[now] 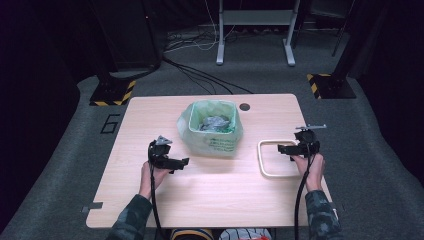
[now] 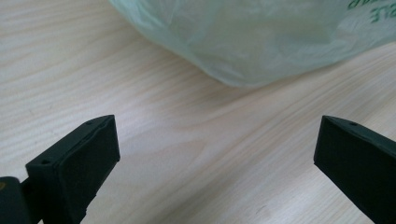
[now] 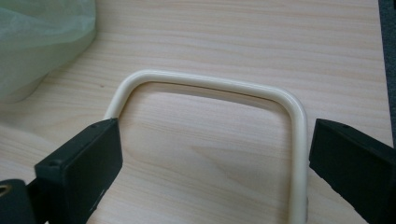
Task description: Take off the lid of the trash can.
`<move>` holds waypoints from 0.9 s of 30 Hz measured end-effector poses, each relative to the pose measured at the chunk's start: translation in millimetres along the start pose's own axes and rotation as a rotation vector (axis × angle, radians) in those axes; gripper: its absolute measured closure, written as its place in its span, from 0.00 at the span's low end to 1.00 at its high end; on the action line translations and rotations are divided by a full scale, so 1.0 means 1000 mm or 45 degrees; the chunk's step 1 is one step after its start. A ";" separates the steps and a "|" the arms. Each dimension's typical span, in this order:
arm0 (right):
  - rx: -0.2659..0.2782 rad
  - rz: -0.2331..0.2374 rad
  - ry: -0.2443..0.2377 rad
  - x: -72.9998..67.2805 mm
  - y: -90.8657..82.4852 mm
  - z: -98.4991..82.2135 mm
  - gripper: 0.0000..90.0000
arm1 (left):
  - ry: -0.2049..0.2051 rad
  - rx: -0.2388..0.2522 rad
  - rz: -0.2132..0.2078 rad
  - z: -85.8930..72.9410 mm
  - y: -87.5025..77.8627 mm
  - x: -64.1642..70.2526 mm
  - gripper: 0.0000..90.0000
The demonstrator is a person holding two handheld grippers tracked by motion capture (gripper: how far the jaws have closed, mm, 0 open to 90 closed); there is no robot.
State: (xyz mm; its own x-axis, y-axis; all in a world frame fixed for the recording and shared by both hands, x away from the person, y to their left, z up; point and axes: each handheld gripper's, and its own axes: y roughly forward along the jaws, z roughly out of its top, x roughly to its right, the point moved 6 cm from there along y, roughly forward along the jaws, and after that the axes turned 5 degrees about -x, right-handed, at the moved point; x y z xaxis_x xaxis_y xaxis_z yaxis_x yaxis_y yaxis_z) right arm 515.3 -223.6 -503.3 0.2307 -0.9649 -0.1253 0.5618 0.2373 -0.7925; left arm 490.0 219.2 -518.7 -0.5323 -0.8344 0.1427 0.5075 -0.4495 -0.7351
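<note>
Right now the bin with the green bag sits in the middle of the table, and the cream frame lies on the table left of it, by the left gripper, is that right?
Not quite. The bin with the green bag does sit mid-table, but the cream frame lies to its right, by the right gripper. The high view shows this; the left gripper has bare wood before it.

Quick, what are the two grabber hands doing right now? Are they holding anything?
Left gripper: open, holding nothing, near the green bag.
Right gripper: open, holding nothing, over the cream ring.
</note>
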 end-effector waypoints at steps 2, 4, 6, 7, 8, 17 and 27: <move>0.003 0.004 -0.008 -0.003 -0.001 0.003 0.02 | 0.008 0.010 0.004 0.005 -0.003 0.000 0.00; 0.009 0.010 -0.020 -0.007 -0.004 0.007 0.02 | 0.003 0.012 -0.007 0.010 -0.006 0.000 0.00; 0.013 0.018 -0.027 -0.010 -0.005 0.010 0.03 | -0.009 0.029 -0.015 0.016 -0.010 -0.001 0.00; 0.018 0.019 -0.037 -0.012 -0.006 0.013 0.03 | -0.011 0.032 -0.017 0.018 -0.010 -0.001 0.00; 0.014 0.021 -0.043 -0.014 -0.007 0.014 0.03 | -0.010 0.034 -0.018 0.021 -0.012 -0.002 0.00; 0.022 0.049 -0.093 -0.033 -0.010 0.034 0.03 | -0.023 0.045 -0.040 0.041 -0.018 -0.006 0.00; 0.032 0.074 -0.170 -0.061 -0.016 0.059 0.04 | -0.031 0.066 -0.055 0.067 -0.025 -0.007 0.00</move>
State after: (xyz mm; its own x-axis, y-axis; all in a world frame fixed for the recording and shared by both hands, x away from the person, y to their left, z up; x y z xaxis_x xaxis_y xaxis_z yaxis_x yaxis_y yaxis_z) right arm 539.1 -162.1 -448.1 0.3661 -0.9263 -0.0890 0.5640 0.2969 -0.7706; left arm 526.4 215.2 -456.5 -0.5383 -0.8211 0.1898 0.5195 -0.5007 -0.6924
